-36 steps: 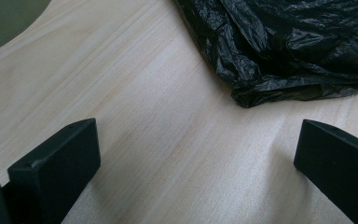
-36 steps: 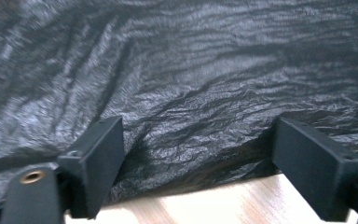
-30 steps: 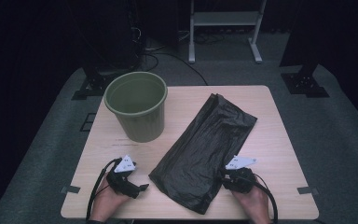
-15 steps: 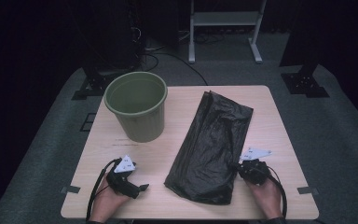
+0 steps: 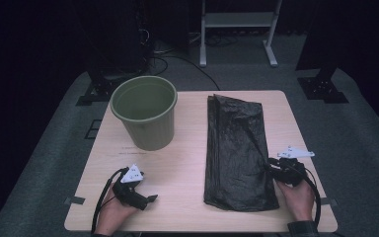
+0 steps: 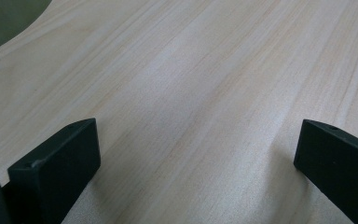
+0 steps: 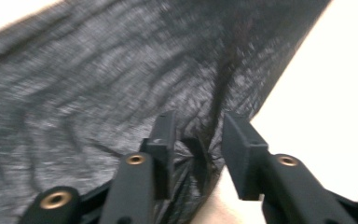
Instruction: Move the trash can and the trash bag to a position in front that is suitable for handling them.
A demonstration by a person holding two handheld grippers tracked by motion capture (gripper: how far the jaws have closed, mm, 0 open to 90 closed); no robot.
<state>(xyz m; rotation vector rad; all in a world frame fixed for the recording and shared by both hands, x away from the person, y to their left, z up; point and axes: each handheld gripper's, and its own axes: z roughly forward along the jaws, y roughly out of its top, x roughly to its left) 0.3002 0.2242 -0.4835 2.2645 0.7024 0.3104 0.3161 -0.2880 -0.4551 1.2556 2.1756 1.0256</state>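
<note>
Straightening the black bag [image 5: 238,153]: your right gripper [image 7: 196,154], jaws just reopening around a loosened pleat at its three o'clock edge, should re-pinch squarely; left gripper [image 6: 193,163] rests spread.

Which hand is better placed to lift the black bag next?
Right. The right tongs sit at the black bag's edge, jaws just opening, a pinch of film between them. The left tongs rest open on bare table, apart from the bag.

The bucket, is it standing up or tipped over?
Standing up. The bucket sits on its base on the table, its round rim faces up, and the high view looks down into it.
</note>
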